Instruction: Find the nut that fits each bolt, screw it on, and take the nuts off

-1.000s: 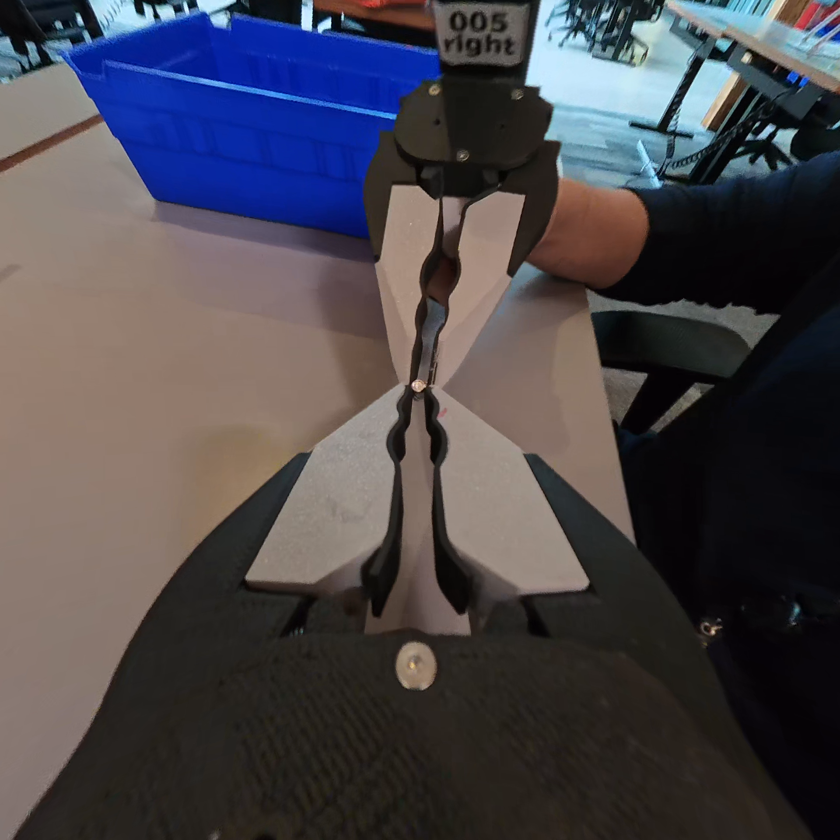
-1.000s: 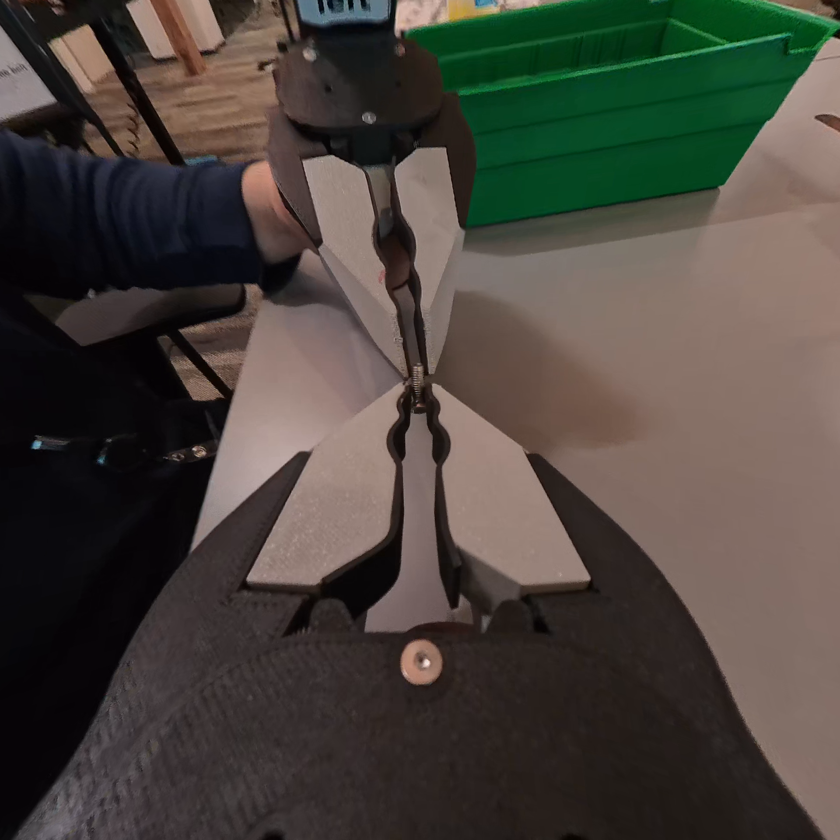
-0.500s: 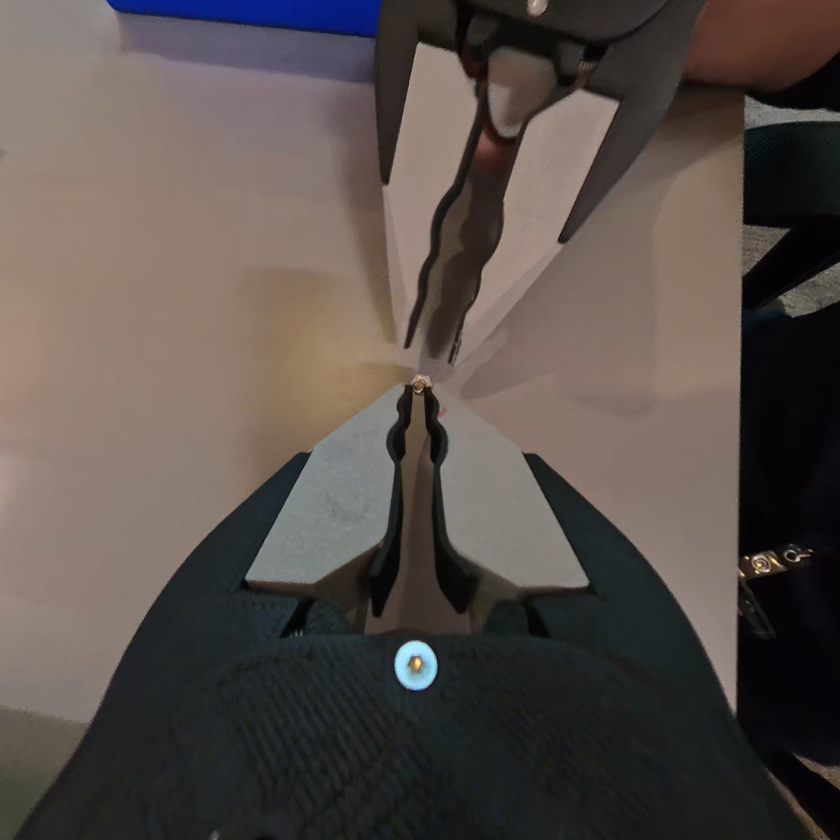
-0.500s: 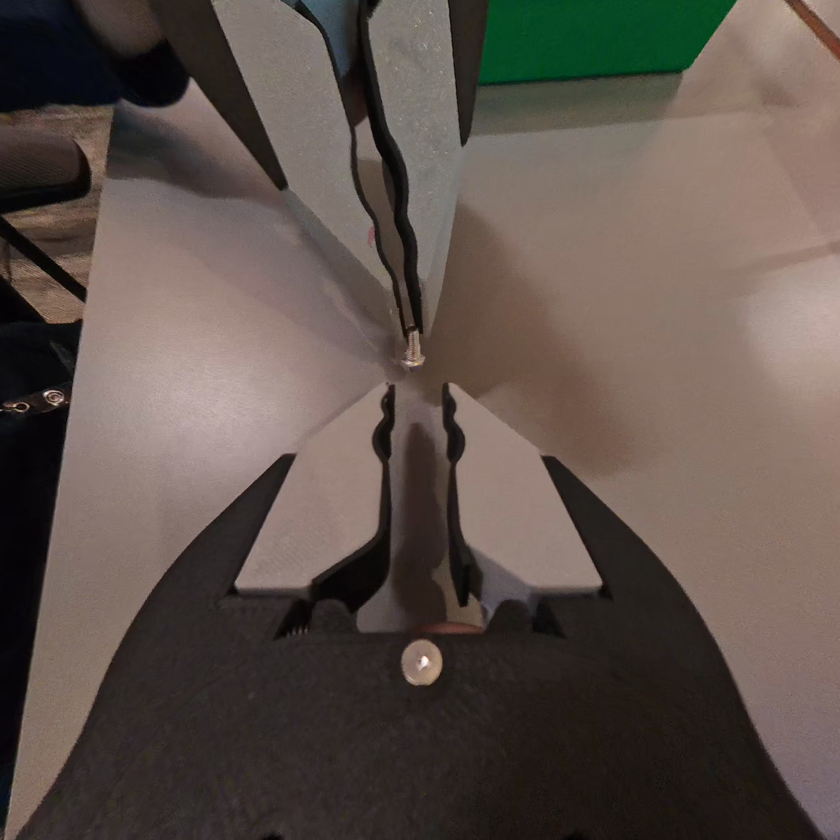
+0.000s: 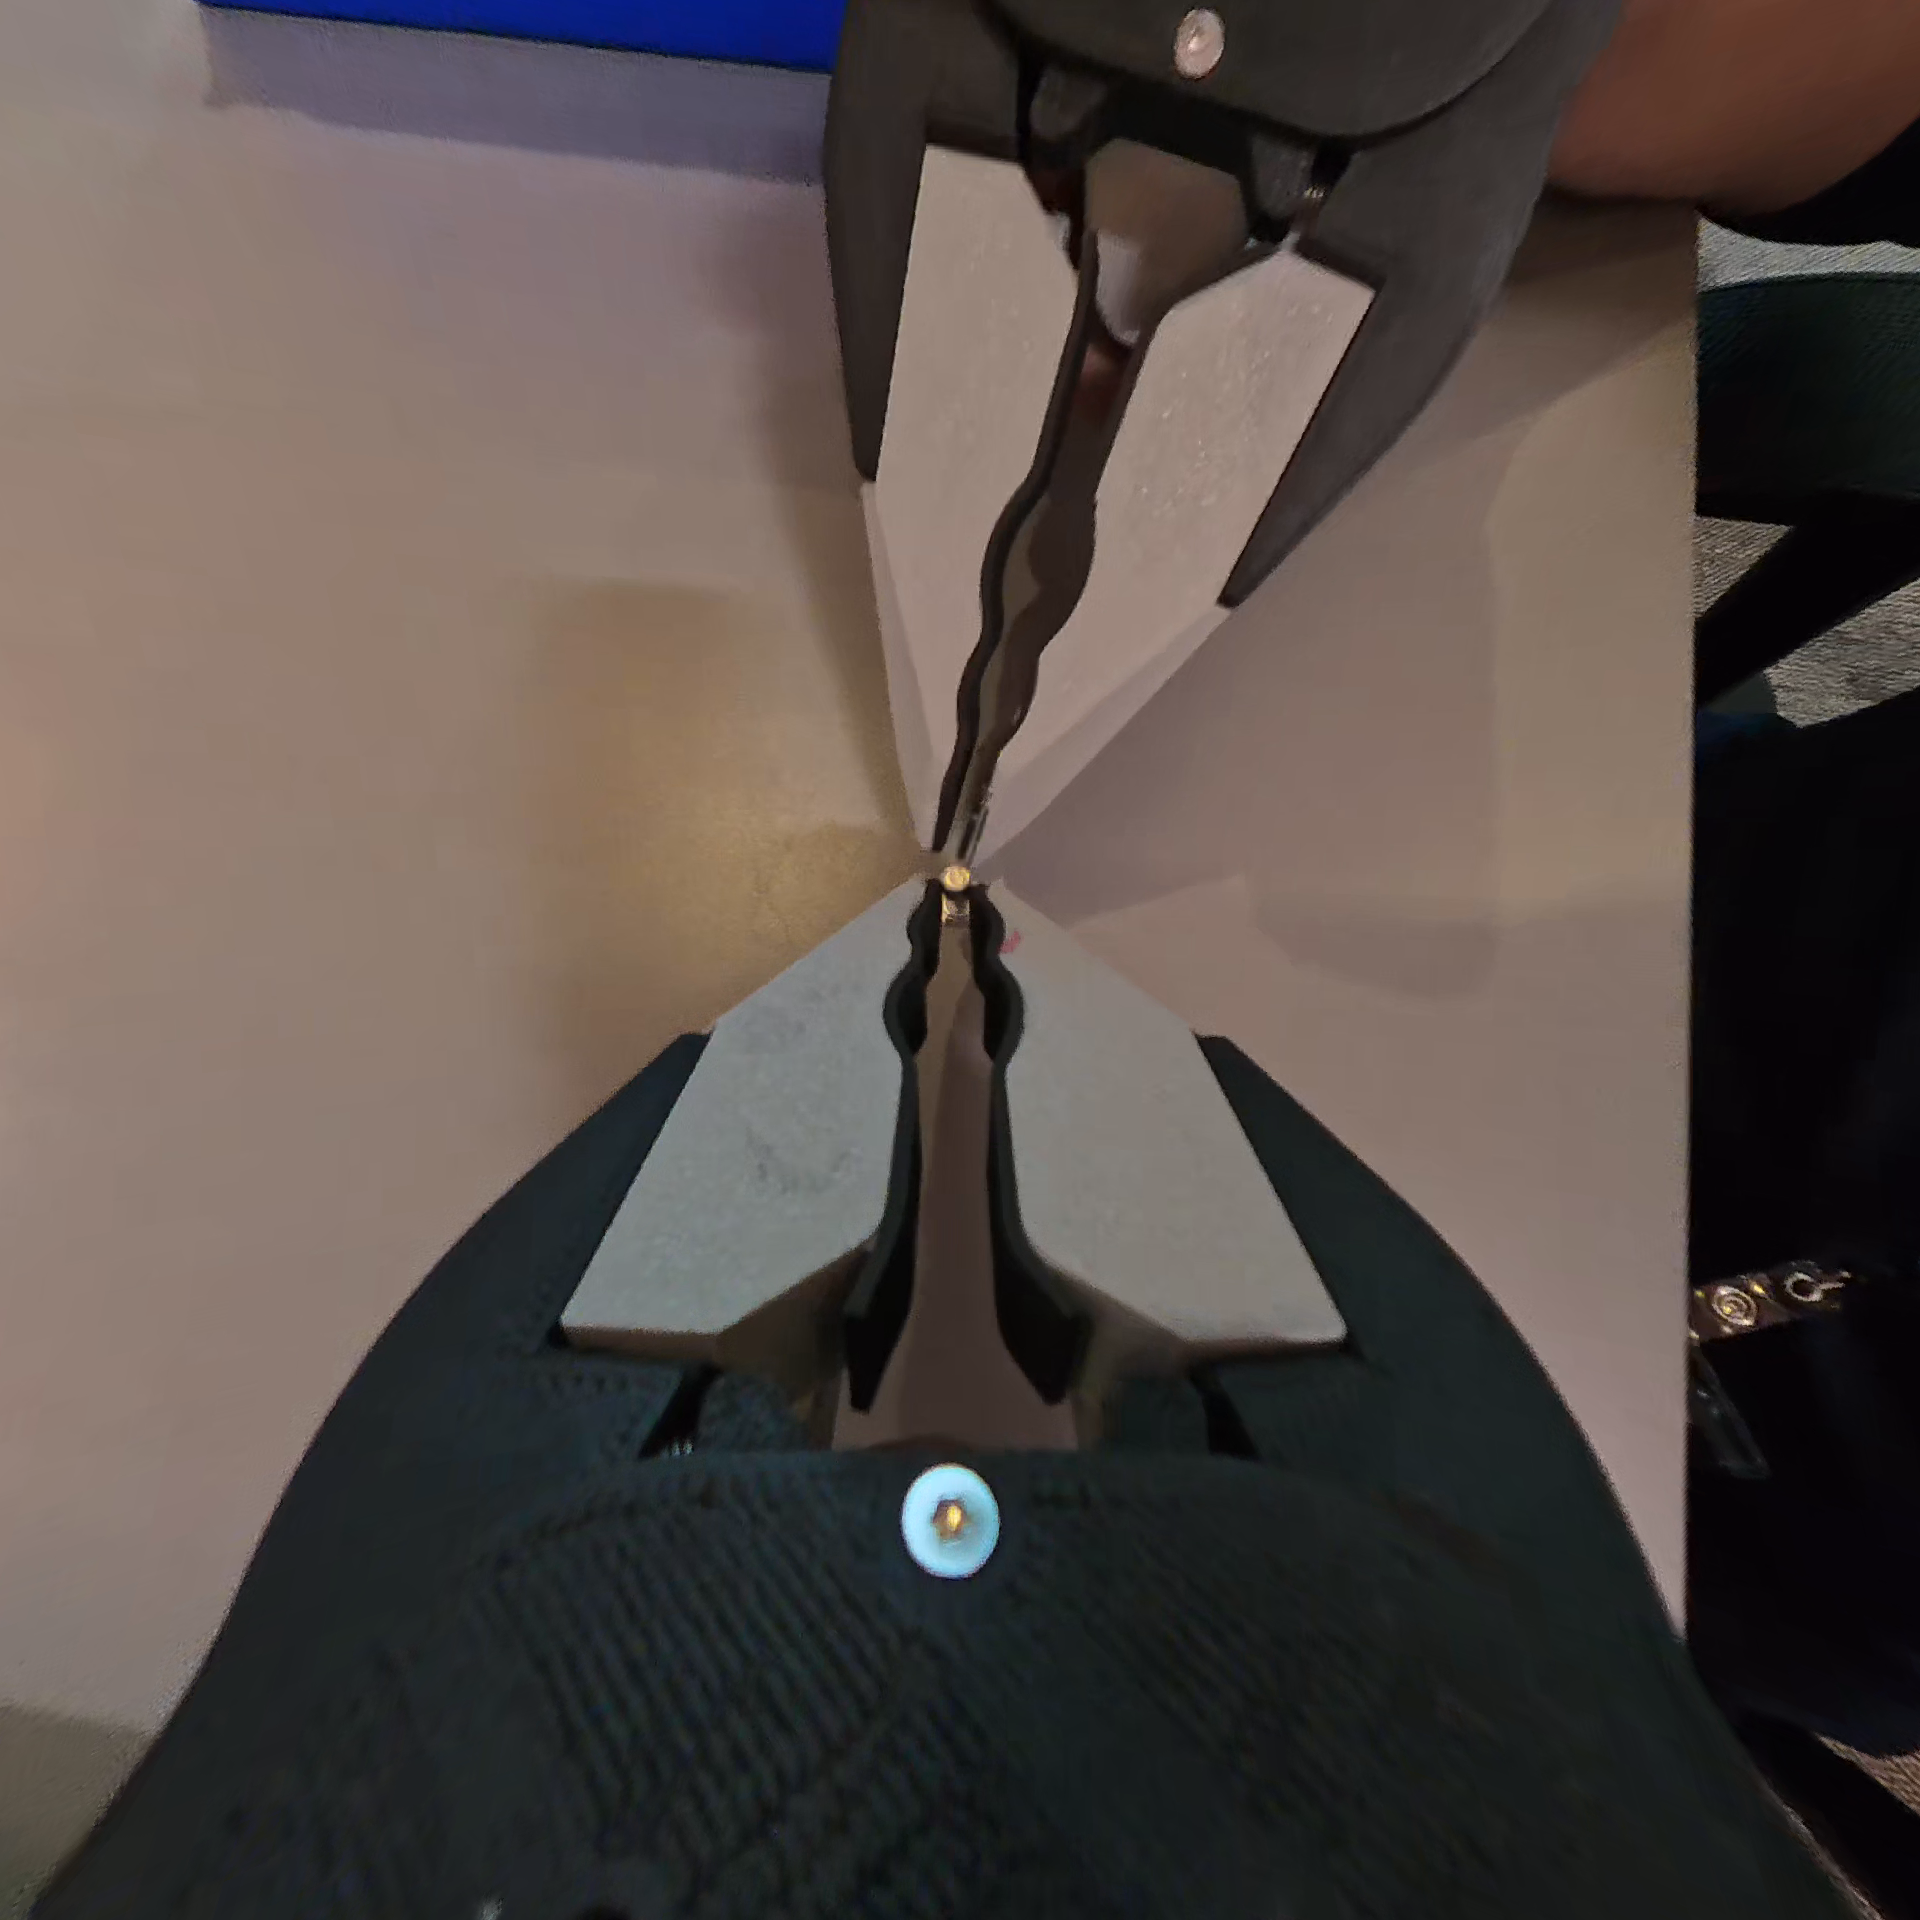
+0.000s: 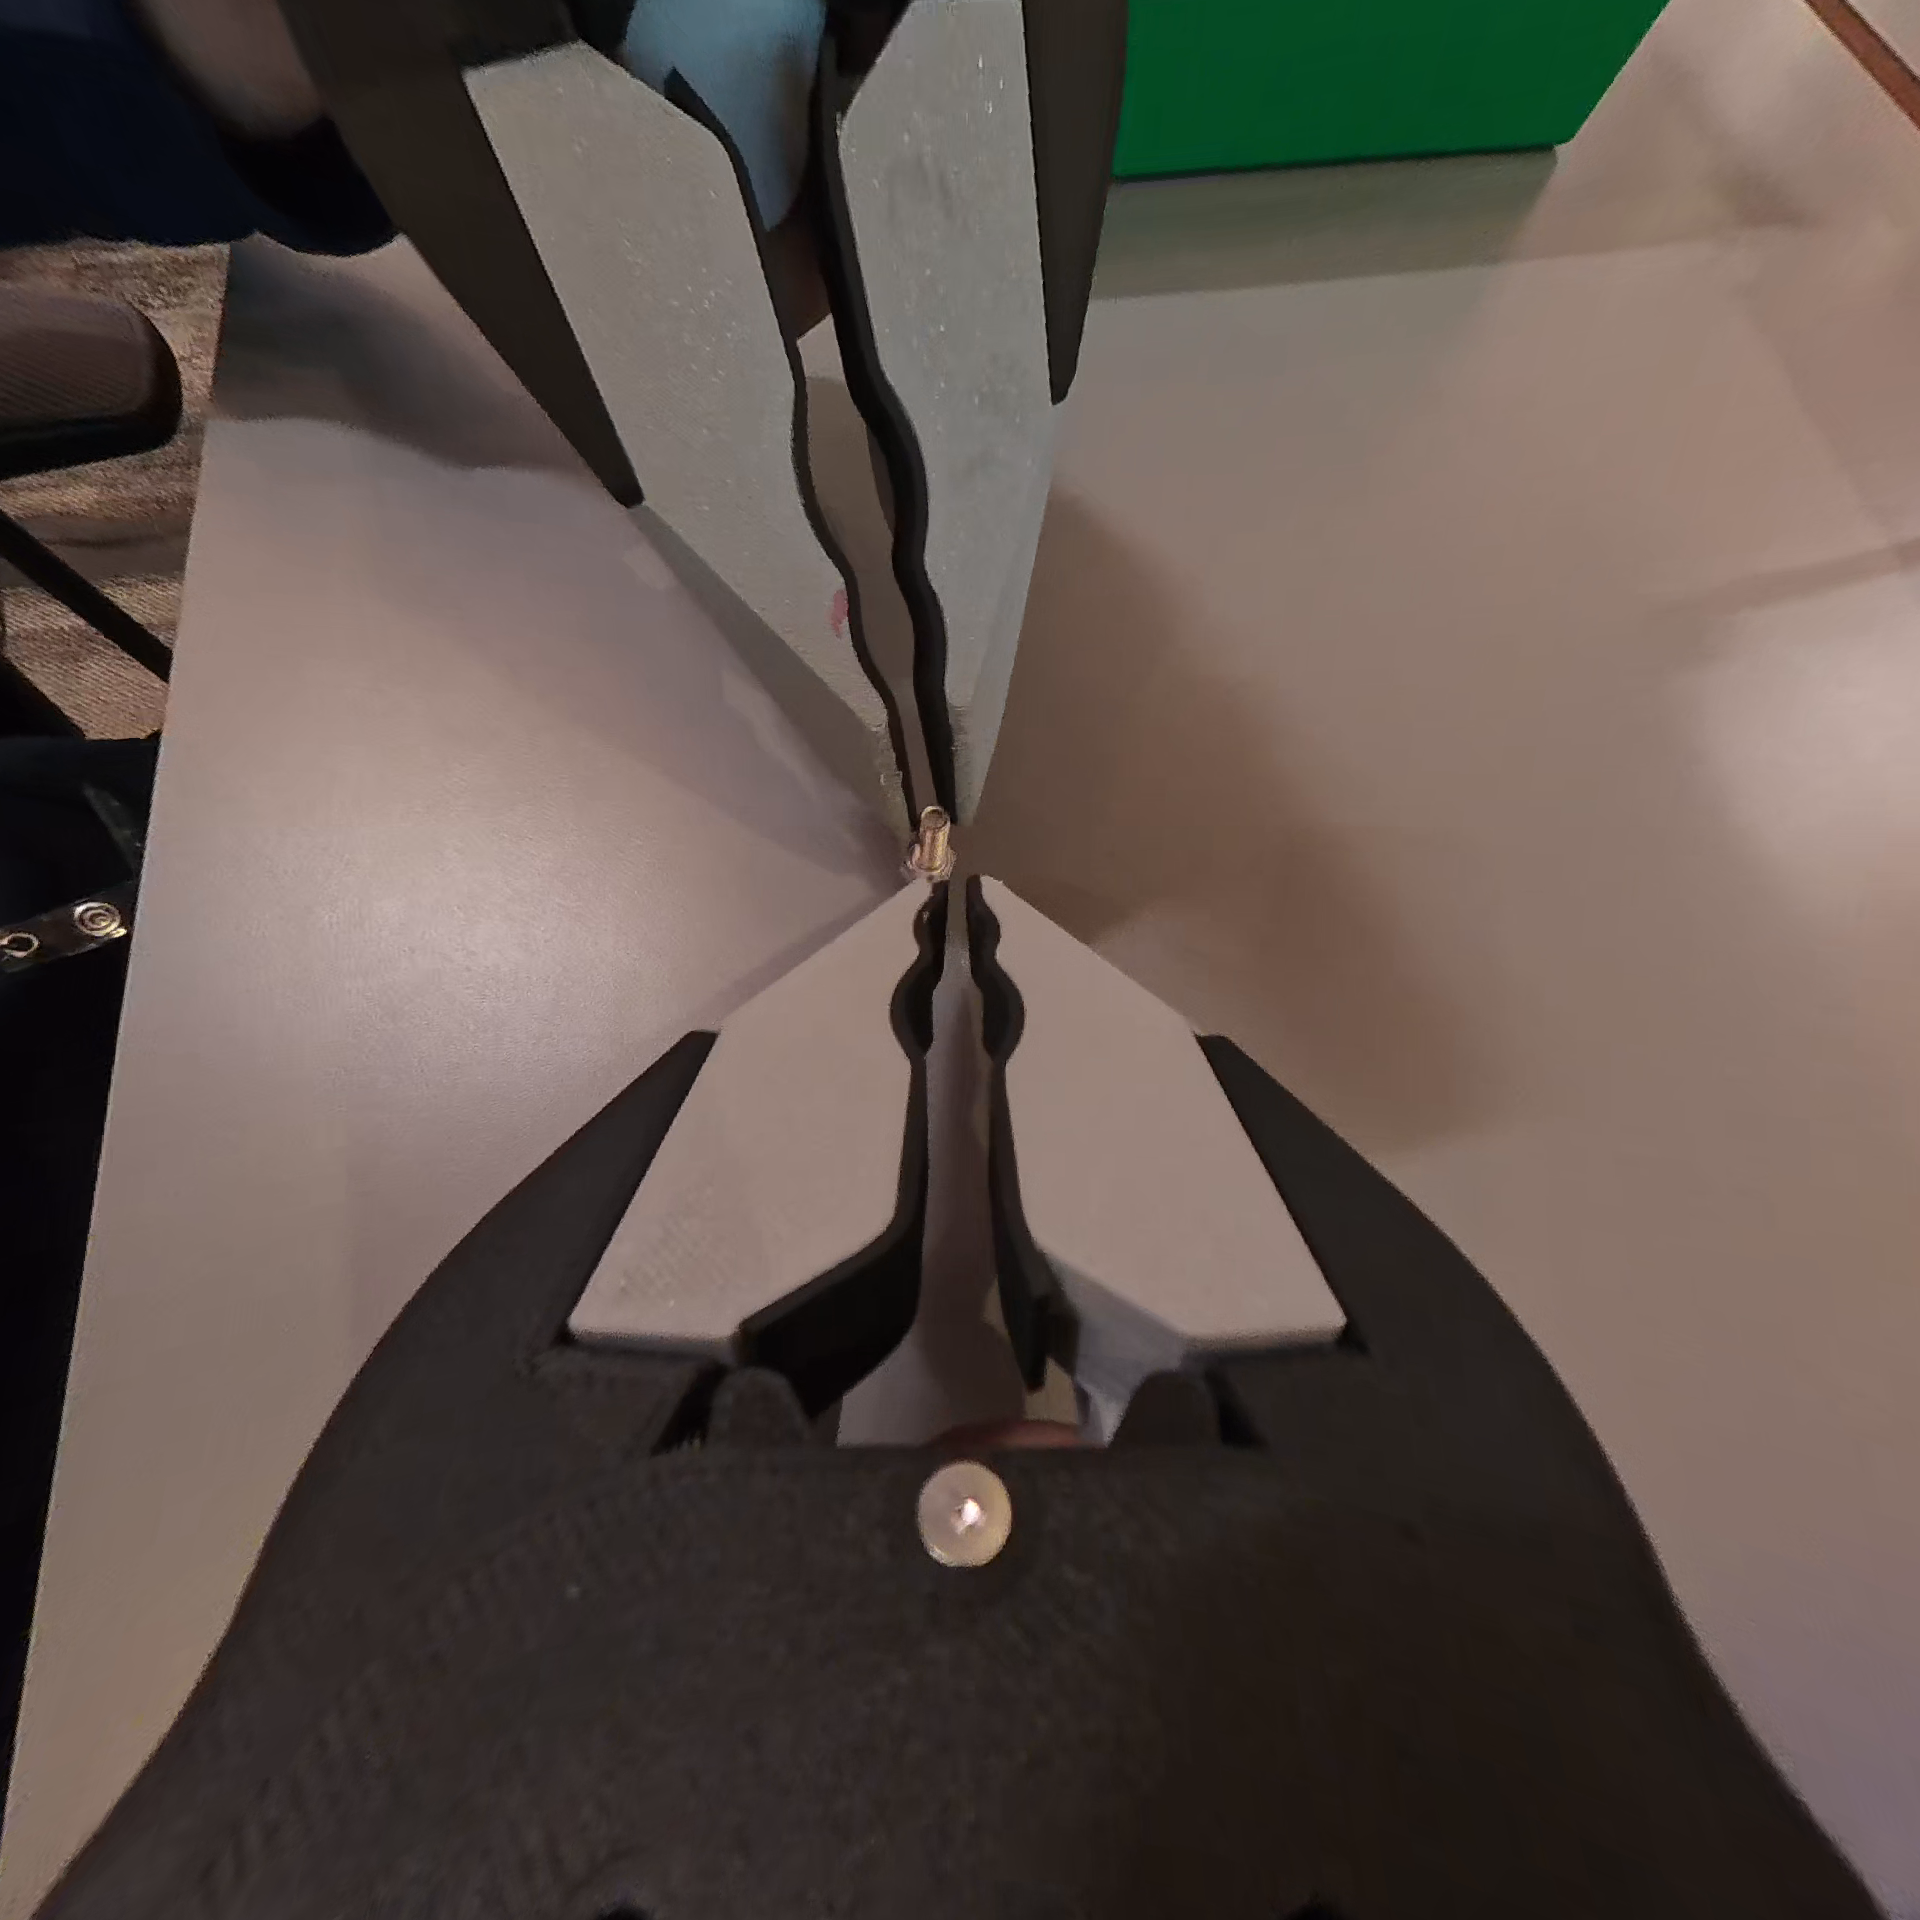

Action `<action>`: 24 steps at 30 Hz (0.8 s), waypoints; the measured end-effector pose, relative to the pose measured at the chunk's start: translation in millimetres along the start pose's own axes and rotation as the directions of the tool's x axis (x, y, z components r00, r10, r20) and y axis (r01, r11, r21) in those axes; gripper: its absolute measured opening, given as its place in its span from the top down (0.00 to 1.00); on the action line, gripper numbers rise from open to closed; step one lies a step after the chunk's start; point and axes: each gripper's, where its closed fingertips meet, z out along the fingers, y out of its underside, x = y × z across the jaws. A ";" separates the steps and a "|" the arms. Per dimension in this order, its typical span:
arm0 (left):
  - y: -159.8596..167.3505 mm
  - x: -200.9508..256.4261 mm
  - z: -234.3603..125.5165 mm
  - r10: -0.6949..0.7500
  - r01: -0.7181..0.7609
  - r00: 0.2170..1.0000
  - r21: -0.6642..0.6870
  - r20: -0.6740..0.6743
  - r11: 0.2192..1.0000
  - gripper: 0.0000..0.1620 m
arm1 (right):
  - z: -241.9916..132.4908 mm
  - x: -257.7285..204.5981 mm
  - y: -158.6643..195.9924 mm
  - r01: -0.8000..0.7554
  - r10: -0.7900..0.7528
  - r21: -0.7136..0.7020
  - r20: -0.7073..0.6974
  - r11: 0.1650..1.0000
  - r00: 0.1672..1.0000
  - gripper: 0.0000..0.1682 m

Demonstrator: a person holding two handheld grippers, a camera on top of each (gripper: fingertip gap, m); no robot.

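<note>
A small silver bolt with a nut on it is held above the grey table. My left gripper is shut on the bolt. In the right wrist view the left gripper comes down from above. My right gripper meets it tip to tip, its jaws drawn to a narrow gap at the nut. In the left wrist view the right gripper reaches in from the top with its pads together. How much of the nut the tips grip is hard to see.
A blue bin lies past the grippers in the left wrist view, and a green bin in the right wrist view. The table edge is close on one side, with a person's arm and a black chair beyond it.
Both views have tilted down toward the table. My right gripper opened and let go half a second ago, and has now narrowed again at the nut. The left kept hold of the bolt.
</note>
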 end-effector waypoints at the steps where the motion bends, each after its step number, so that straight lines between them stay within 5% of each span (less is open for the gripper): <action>1: 1.0 -1.5 0.2 0.000 0.000 1.000 -0.002 0.003 1.000 0.98 | -1.6 1.1 -0.6 -0.004 0.004 0.005 -0.002 1.000 1.000 0.99; 17: -1.5 -8.2 -7.9 -0.055 0.055 0.998 0.049 0.001 0.997 0.89 | -11.2 11.6 -5.4 -0.043 0.045 0.038 -0.033 0.998 0.998 0.97; 21: -35.2 -6.6 -58.7 -0.060 0.049 0.997 0.181 0.057 0.982 0.87 | -17.0 14.9 -10.5 -0.049 0.053 0.068 -0.051 0.996 0.997 0.96; 24: -48.7 -32.2 -128.6 -0.100 0.042 0.968 0.247 0.231 0.968 0.86 | -20.3 16.9 -14.1 -0.045 0.051 0.085 -0.068 0.995 0.996 0.95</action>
